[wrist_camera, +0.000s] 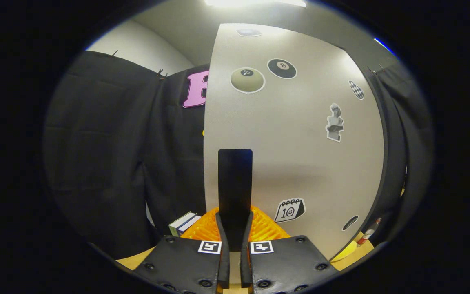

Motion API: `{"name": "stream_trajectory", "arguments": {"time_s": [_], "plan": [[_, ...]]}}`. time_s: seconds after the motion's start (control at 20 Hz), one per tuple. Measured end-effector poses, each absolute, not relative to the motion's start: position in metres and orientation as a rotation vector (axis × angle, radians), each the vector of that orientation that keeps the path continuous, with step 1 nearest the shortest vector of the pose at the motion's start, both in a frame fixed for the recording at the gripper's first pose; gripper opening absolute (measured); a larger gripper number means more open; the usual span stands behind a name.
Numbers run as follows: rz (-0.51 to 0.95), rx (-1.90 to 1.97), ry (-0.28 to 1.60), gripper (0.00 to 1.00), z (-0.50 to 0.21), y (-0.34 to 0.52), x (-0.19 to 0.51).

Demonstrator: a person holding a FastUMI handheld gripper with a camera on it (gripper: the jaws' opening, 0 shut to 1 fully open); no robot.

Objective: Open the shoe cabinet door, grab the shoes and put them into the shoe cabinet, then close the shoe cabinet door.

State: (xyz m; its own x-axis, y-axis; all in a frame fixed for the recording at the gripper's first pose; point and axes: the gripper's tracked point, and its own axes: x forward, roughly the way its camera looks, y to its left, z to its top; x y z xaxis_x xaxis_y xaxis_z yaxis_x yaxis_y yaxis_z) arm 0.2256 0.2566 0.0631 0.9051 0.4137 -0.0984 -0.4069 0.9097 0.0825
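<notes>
Black cloth hangs as the booth's wall behind and to both sides, with a pale wall and ceiling above it and a bright ceiling light at the top. Below, a yellowish tabletop carries everything.

The largest thing is the cabinet door, a pale grey panel that stands upright straight ahead of the fingers and rises to the ceiling line. Its face bears stickers: two billiard balls side by side near the top, a small bust toward its right edge, a checkered oval above that, a calendar low down, and a dark oval near its lower right corner.

A dark upright handle stands on the door's lower left part. The gripper clenches this handle: both fingers close on its lower end, one on each side, with no gap showing between finger and handle.

An orange ribbed thing lies on the tabletop just beyond the fingers, at the foot of the door; what it is I cannot tell. Left of it, near the cloth, rests a small stack of books. At the tabletop's right edge, past the door, a small bottle with a red band stands beside a yellow round thing.
</notes>
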Motion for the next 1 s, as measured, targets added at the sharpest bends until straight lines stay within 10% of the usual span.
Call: {"name": "stream_trajectory", "arguments": {"time_s": [1.0], "plan": [[0.424, 0.102, 0.145, 0.11, 0.060, 0.197, 0.198]]}}
